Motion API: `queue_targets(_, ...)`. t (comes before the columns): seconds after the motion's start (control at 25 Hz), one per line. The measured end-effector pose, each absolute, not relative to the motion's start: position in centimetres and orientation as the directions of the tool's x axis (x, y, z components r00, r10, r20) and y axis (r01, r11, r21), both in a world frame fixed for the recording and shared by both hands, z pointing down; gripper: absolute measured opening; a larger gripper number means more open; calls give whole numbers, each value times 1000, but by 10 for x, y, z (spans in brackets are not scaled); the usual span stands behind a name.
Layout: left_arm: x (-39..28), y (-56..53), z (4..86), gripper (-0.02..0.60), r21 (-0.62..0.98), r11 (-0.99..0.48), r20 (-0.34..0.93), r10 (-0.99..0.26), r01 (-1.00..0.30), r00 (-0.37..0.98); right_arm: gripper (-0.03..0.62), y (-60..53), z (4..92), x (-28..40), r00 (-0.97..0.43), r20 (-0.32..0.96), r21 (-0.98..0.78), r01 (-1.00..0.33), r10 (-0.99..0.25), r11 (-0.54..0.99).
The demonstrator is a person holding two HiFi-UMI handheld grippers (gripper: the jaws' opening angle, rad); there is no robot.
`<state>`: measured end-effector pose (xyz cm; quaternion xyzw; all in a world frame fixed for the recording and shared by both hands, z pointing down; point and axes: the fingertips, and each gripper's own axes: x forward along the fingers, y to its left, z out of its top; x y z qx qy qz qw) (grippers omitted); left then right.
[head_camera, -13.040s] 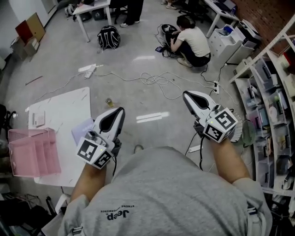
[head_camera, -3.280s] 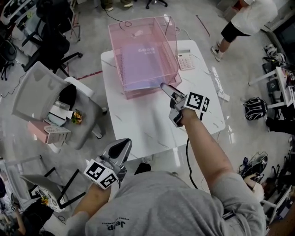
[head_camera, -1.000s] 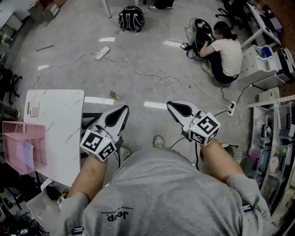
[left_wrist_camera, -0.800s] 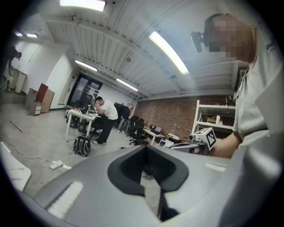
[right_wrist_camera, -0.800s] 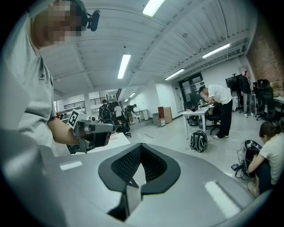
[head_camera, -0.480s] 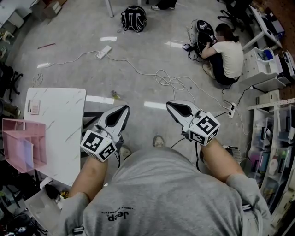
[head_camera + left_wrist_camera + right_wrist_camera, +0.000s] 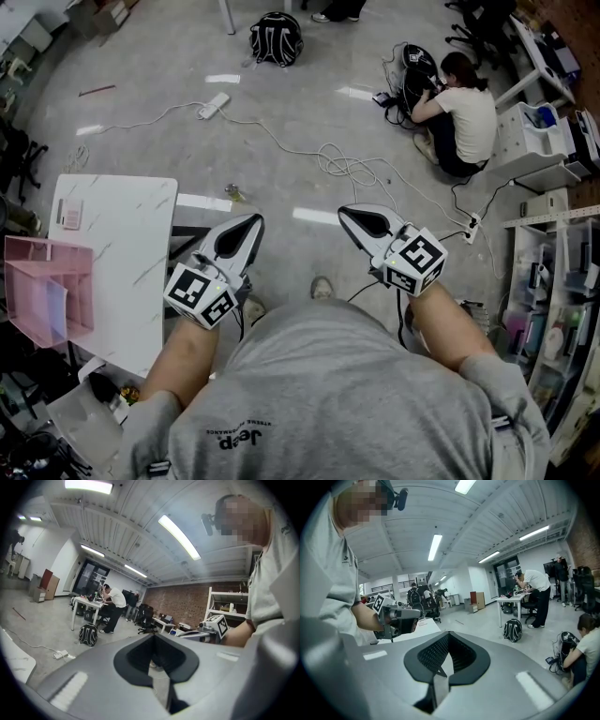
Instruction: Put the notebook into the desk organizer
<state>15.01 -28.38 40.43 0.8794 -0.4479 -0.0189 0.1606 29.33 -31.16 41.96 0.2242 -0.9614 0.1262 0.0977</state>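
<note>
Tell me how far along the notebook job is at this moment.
Looks done: a lilac notebook stands inside the pink desk organizer at the white table's edge. In hand: nothing. The left gripper and right gripper are both shut and empty, held over the floor, away from the table. Left to do: nothing that shows.

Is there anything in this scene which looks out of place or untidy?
Yes. Loose cables sprawl in tangles across the open floor, and a power strip lies among them, which looks like a tripping hazard. A small object also lies on the floor.
</note>
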Motion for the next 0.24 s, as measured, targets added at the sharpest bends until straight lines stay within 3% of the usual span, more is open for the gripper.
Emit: queue_targets(0.24, 149, -280, 401, 55, 300, -545, 108, -796, -783, 595, 0, -307, 417, 292, -883, 246, -192, -448, -399, 873)
